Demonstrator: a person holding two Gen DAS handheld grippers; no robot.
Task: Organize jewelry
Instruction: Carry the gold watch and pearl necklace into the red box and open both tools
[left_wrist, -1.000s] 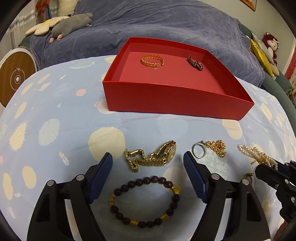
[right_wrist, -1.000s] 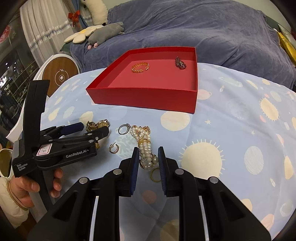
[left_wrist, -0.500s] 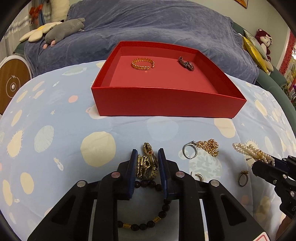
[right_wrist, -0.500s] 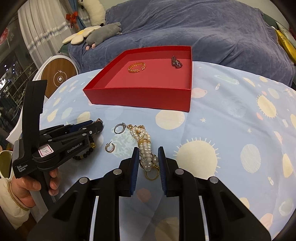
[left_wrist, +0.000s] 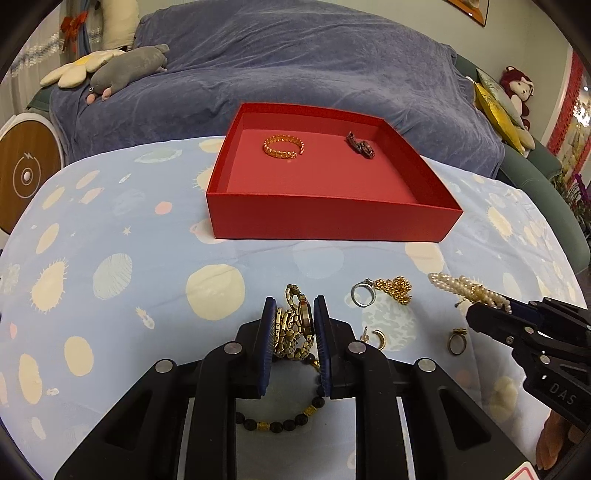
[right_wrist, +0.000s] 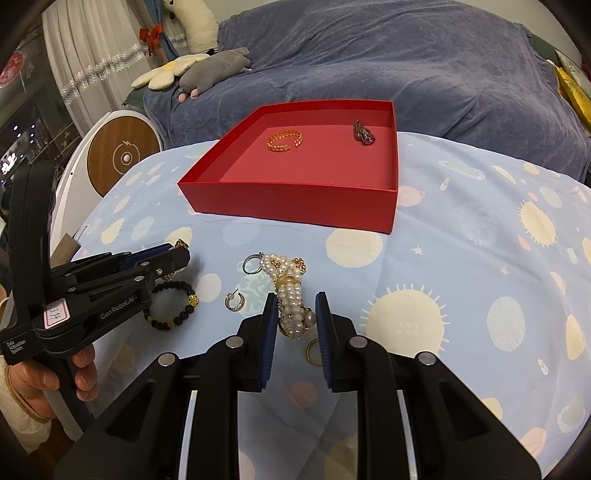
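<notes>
My left gripper (left_wrist: 294, 321) is shut on a gold watch (left_wrist: 295, 325) and holds it just above the cloth, over a dark bead bracelet (left_wrist: 280, 424). My right gripper (right_wrist: 295, 321) is shut on a pearl bracelet (right_wrist: 291, 295) near the cloth. A red box (left_wrist: 332, 218) stands ahead, holding a gold bangle (left_wrist: 283, 146) and a dark trinket (left_wrist: 360, 145). The box also shows in the right wrist view (right_wrist: 295, 206). The right gripper shows in the left wrist view (left_wrist: 491, 317), the left gripper in the right wrist view (right_wrist: 181, 258).
On the cloth lie a silver ring (left_wrist: 361, 293), a gold chain (left_wrist: 395, 290), a hoop earring (left_wrist: 377, 338) and a gold ring (left_wrist: 456, 339). A blue-covered sofa (left_wrist: 295, 74) with plush toys (left_wrist: 125, 70) is behind the table. A round white device (right_wrist: 118, 155) stands at the left.
My left gripper closed on the gold watch and lifted it slightly off the cloth. My right gripper stayed shut on the pearl bracelet and drew back a little.
</notes>
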